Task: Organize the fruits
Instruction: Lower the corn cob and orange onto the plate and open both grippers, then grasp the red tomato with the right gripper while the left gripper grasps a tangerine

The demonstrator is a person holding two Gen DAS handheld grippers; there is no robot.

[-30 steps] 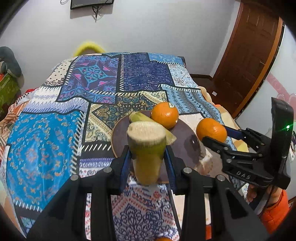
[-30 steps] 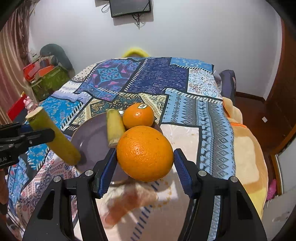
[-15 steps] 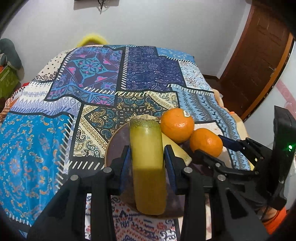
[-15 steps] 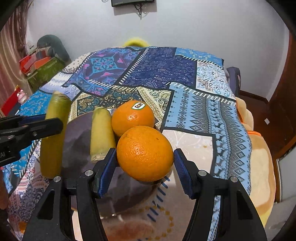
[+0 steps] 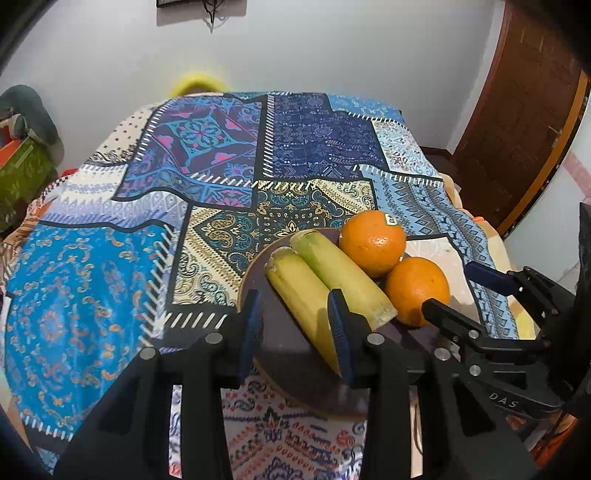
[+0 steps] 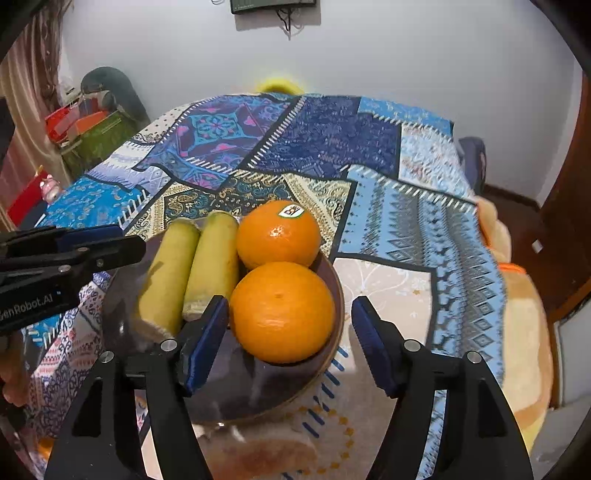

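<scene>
A dark round plate point(image 5: 291, 354) point(image 6: 240, 391) lies on the patterned bedspread. On it lie two yellow-green cane pieces side by side, the left piece point(image 5: 301, 291) point(image 6: 168, 273) and the right piece point(image 5: 341, 275) point(image 6: 214, 262), plus a stickered orange point(image 5: 372, 243) point(image 6: 277, 233) and a second orange point(image 5: 416, 290) point(image 6: 282, 312). My left gripper point(image 5: 295, 332) is open, its jaws around the near end of the left piece with gaps. My right gripper point(image 6: 290, 339) is open, its jaws either side of the second orange, apart from it. Each gripper shows in the other's view.
The patchwork bedspread point(image 5: 166, 206) covers a bed that drops off at the right edge point(image 6: 517, 280). A brown door point(image 5: 517, 122) stands at the right. Green and red boxes point(image 6: 88, 133) sit at the left by the wall. A screen point(image 6: 273, 5) hangs on the wall.
My left gripper laid its cane piece on the plate beside the other one and opened. My right gripper set its orange on the plate by the stickered orange and opened.
</scene>
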